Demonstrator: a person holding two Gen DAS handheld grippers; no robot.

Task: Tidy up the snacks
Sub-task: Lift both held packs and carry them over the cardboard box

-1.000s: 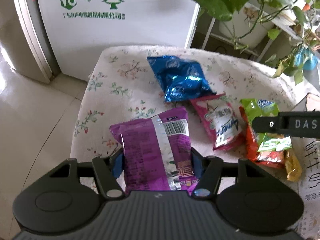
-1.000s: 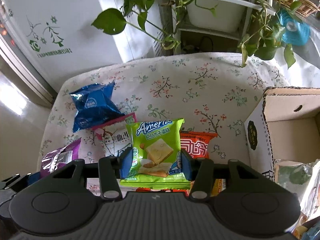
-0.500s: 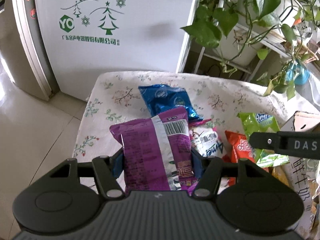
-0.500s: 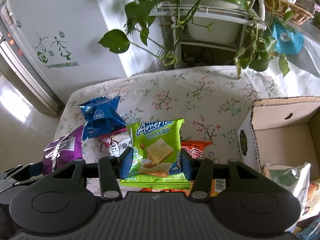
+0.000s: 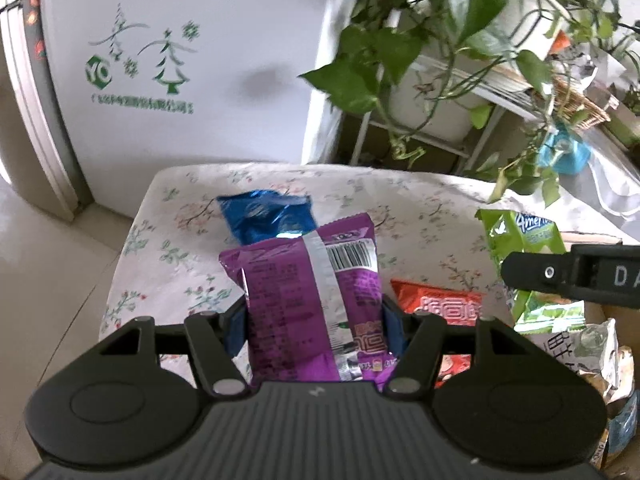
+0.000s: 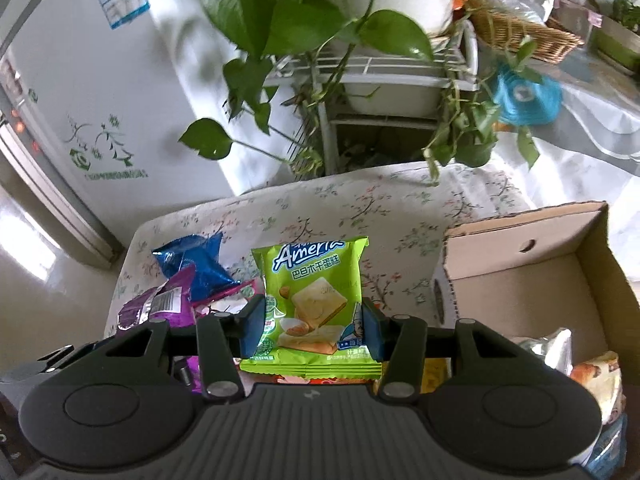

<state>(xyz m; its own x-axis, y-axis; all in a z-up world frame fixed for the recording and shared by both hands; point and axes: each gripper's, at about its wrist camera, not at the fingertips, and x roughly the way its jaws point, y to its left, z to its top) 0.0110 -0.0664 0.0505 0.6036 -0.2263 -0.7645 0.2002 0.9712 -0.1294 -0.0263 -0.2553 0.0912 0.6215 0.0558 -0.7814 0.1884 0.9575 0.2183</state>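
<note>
Both hands loaded, box off to the right

My left gripper pinches the crinkly purple foil snack bag, my right gripper the lime-green cake packet; I'd clear the open cardboard box rim, probably green first.

The left gripper clamps a purple snack packet between its blue pads, barcode side facing the camera. Behind it, a blue foil packet and an orange-red packet lie on a floral tablecloth. At right, the right gripper holds a green packet. A leafy plant hangs beyond.
</note>
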